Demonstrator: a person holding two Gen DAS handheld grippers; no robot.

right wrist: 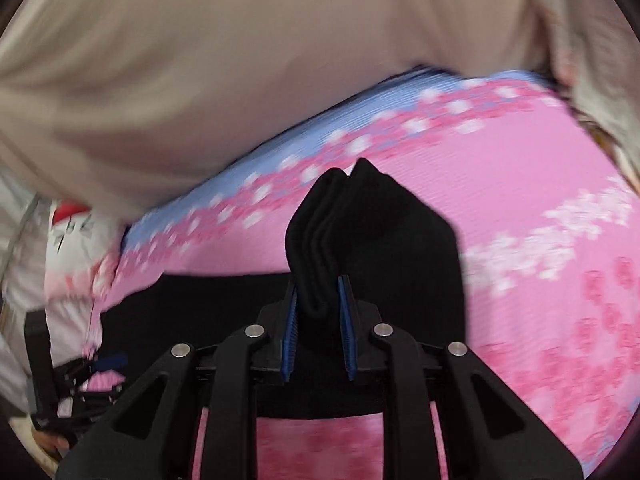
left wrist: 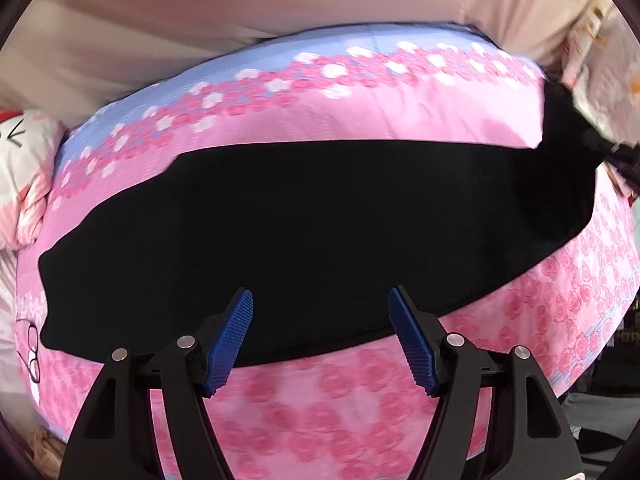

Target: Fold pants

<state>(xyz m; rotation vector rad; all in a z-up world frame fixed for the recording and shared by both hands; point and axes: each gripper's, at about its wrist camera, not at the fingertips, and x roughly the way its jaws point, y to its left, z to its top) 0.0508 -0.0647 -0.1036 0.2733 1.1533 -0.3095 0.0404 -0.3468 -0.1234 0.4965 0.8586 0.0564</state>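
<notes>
Left gripper (left wrist: pixel 320 332): fingers spread wide, nothing between them — tips hover over the near edge of the pants (left wrist: pixel 304 236).
Right gripper (right wrist: pixel 318 328): blue pads (right wrist: pixel 289 332) pinched tight on a bunched fold of the pants (right wrist: pixel 360 232), black cloth rising in a peak past the tips.
Pants: black, lying as a long band across the floral bedcover (left wrist: pixel 360 108); their far right end lifts off the bedcover toward the right gripper (left wrist: pixel 616 152).
Bedcover: pink with rose print, blue strip along its far side.
Beyond bedcover: beige sheet (left wrist: pixel 240 12) behind; cartoon-print pillow (left wrist: pixel 24 168) off its left end.
Obstructions: none seen between left gripper and pants — right view blurred.
</notes>
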